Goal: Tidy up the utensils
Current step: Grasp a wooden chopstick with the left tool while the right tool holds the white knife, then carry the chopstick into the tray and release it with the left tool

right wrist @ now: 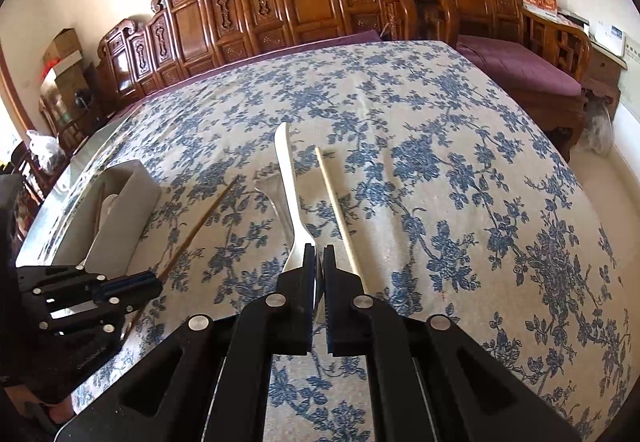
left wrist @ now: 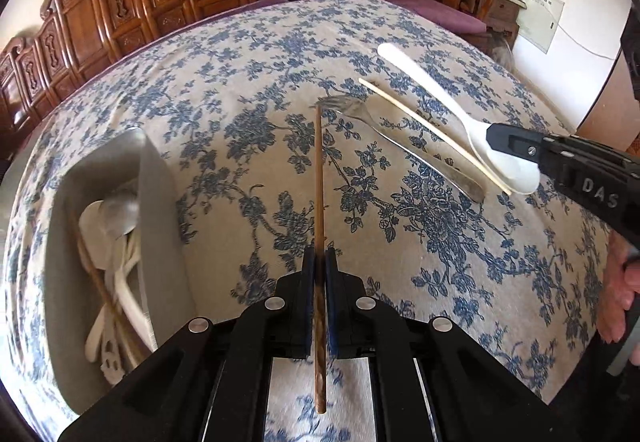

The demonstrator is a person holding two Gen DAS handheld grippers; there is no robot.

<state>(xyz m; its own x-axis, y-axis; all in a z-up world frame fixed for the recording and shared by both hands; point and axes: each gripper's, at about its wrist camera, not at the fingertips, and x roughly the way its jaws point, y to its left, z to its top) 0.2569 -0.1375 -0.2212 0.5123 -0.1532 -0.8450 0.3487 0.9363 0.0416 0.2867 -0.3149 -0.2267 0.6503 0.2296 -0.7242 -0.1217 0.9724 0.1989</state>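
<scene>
Two utensils held — left gripper (left wrist: 319, 262) clenched on a dark chopstick (left wrist: 319, 178) at frame centre, right gripper (right wrist: 319, 262) clamped on a white spoon (right wrist: 289, 198). Fork (left wrist: 400, 146) and pale chopstick (left wrist: 432, 132) lie upper right on the floral cloth (left wrist: 240, 90); grey holder (left wrist: 160, 202) with more utensils, lower left.

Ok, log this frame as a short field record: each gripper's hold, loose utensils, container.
left gripper: shut on dark chopstick
right gripper: shut on white spoon
loose on tablecloth: metal fork, pale chopstick
grey container: holds white spoons and chopsticks, at left gripper's left
</scene>
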